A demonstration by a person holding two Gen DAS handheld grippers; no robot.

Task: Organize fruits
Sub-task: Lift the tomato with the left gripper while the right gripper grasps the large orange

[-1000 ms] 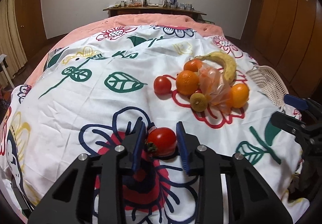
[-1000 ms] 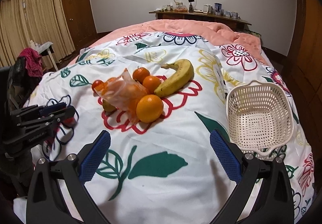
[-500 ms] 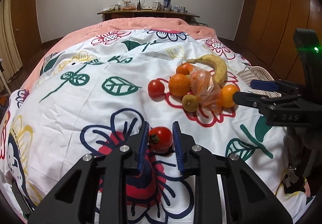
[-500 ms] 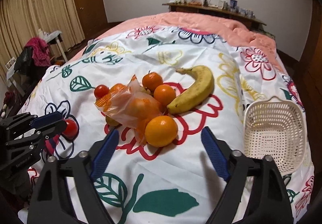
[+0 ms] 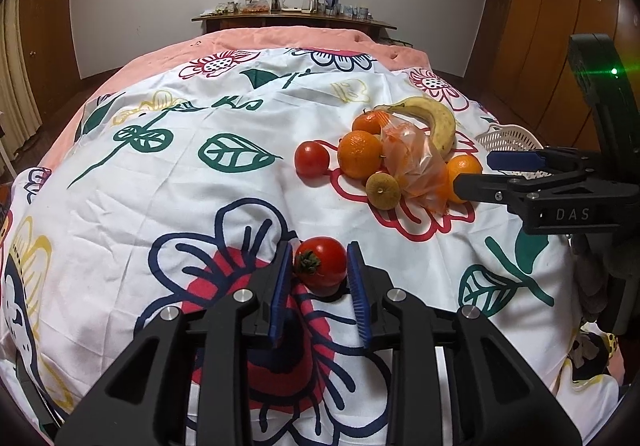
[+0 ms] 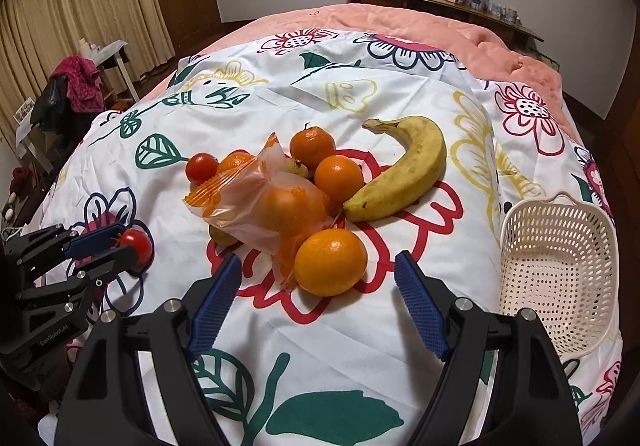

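My left gripper (image 5: 319,270) is shut on a red tomato (image 5: 321,261), held just above the flowered sheet; it also shows at the left of the right wrist view (image 6: 120,248). My right gripper (image 6: 318,278) is open, its blue pads either side of a big orange (image 6: 330,261) without touching it. Behind it lie an orange plastic bag (image 6: 264,201) over more fruit, two oranges (image 6: 338,177), a second tomato (image 6: 201,167), a banana (image 6: 404,177) and a brownish-green fruit (image 5: 383,185). A white basket (image 6: 556,270) stands empty at the right.
The fruit lies on a bed with a white flowered sheet (image 5: 160,173) over a pink blanket (image 6: 400,21). A wooden shelf with small items (image 5: 292,11) is behind the bed. Curtains and a chair with clothes (image 6: 76,85) stand at the left.
The left gripper closed on the tomato and lifted it slightly. The right gripper moved forward and left from near the basket until its open fingers flank the big orange.
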